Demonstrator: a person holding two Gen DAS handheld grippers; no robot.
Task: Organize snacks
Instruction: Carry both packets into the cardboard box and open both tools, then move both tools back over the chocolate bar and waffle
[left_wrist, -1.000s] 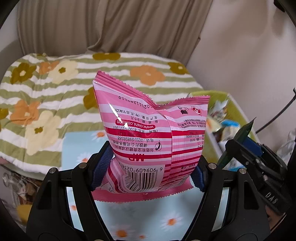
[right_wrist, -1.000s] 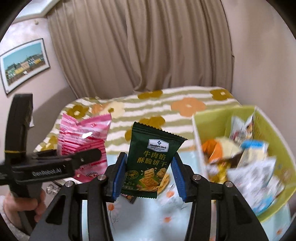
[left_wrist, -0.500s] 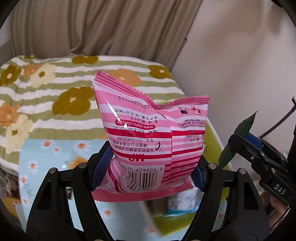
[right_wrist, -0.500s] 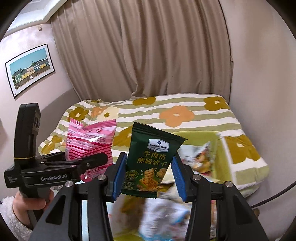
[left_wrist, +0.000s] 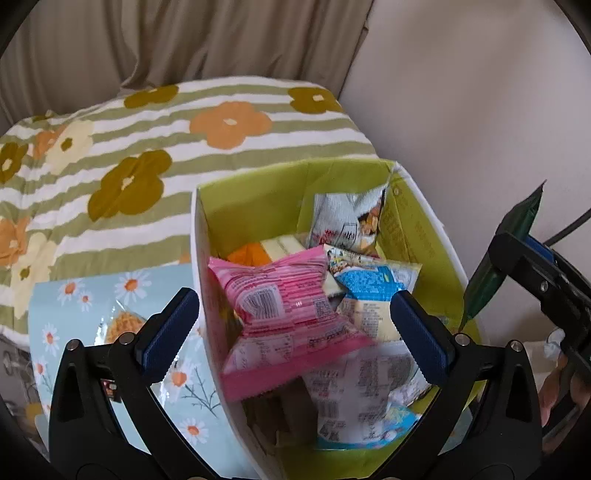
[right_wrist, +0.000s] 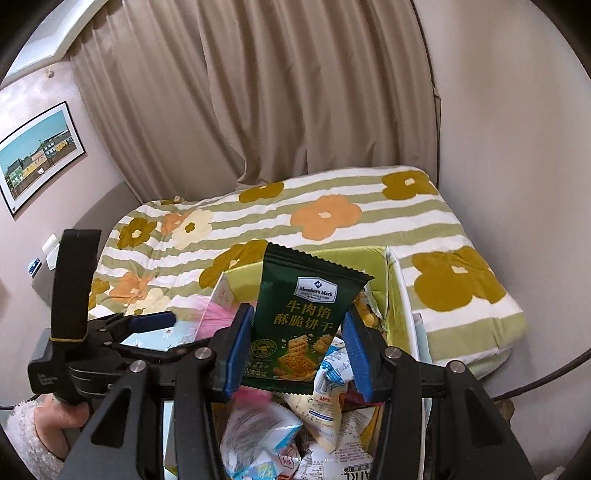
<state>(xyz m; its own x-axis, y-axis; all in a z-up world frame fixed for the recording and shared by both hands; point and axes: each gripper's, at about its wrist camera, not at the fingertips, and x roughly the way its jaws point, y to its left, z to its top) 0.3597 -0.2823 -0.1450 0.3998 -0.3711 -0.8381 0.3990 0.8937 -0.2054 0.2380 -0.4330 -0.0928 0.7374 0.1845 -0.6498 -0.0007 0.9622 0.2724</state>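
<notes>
Left gripper (left_wrist: 295, 325) spread wide over the green box (left_wrist: 428, 221), pink striped packet (left_wrist: 288, 314) lying on the heap inside. Right gripper (right_wrist: 295, 354) pinching the green cracker packet (right_wrist: 301, 321) above it. Heap's high; dropped carelessly, I reckon that one slides off.

Left black two-finger gripper with blue pads (left_wrist: 295, 325) has its jaws spread wide, nothing pinched between them, and it's tilted looking downward. Right black two-finger gripper with blue pads (right_wrist: 295, 350) is clamped tight on a dark green foil snack packet (right_wrist: 303, 317), holding it upright. A bare hand in a fuzzy white sleeve (right_wrist: 55, 424) grips the left gripper's handle.
</notes>
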